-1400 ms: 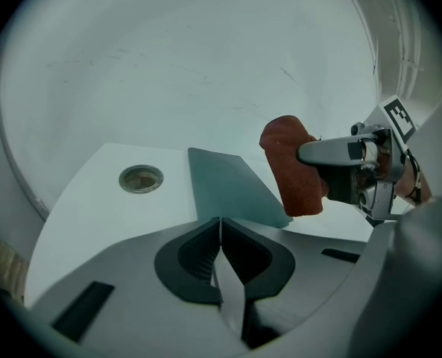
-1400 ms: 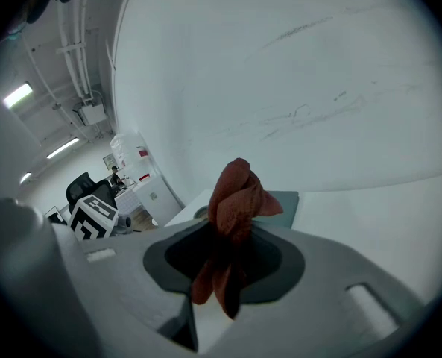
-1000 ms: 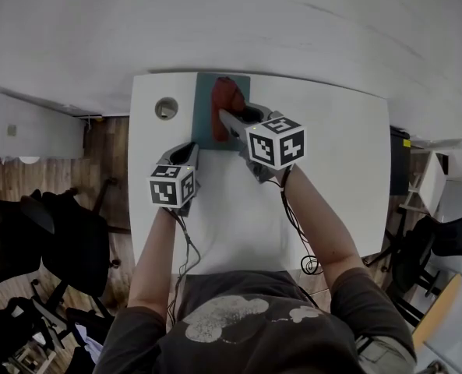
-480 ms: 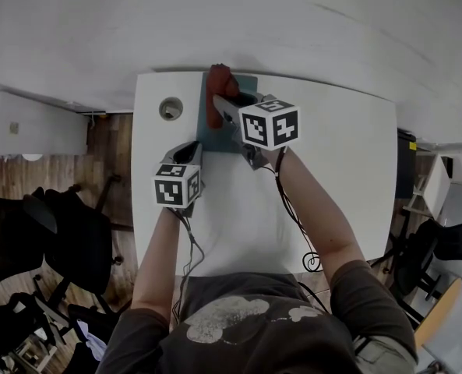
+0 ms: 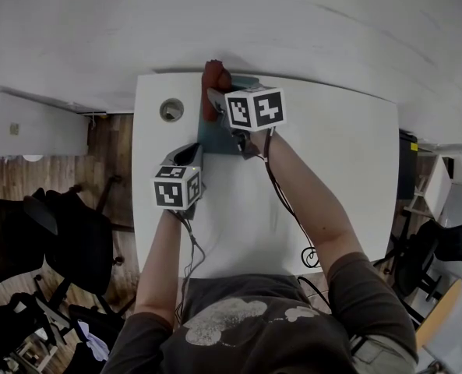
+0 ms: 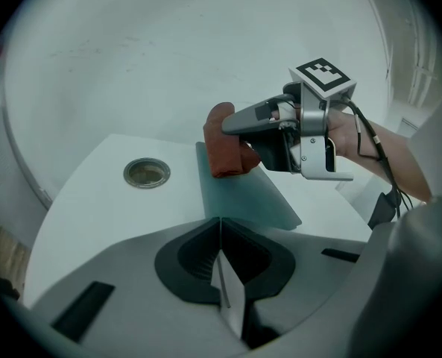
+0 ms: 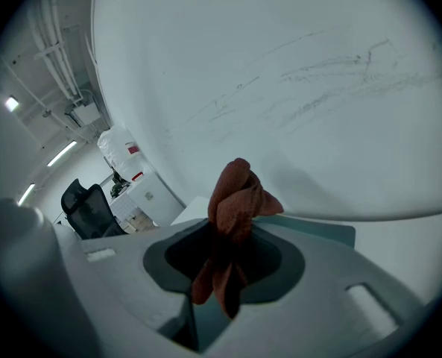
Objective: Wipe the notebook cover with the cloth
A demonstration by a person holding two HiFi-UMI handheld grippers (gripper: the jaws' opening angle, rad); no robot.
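At top centre of head view, on tabletop (image 5: 332, 170): notebook (image 5: 212, 135), long axis up-down in frame. Right hand-held gripper (image 5: 216, 98) clamped on cloth (image 5: 212, 82) at notebook's upper left corner; cover lies below-right. Left hand-held gripper (image 5: 185, 156) jaws together, empty, near lower left corner.

- Left tool (image 5: 188, 153) and right tool (image 5: 215, 98): grey moulded bodies with black jaw pads.
- A white cube (image 5: 174, 187) printed with black square markers tops each one.
- Thin black cables (image 5: 288, 207) run from both.
- The person wears a dark grey short-sleeved T-shirt (image 5: 238, 329) with a pale chest print.
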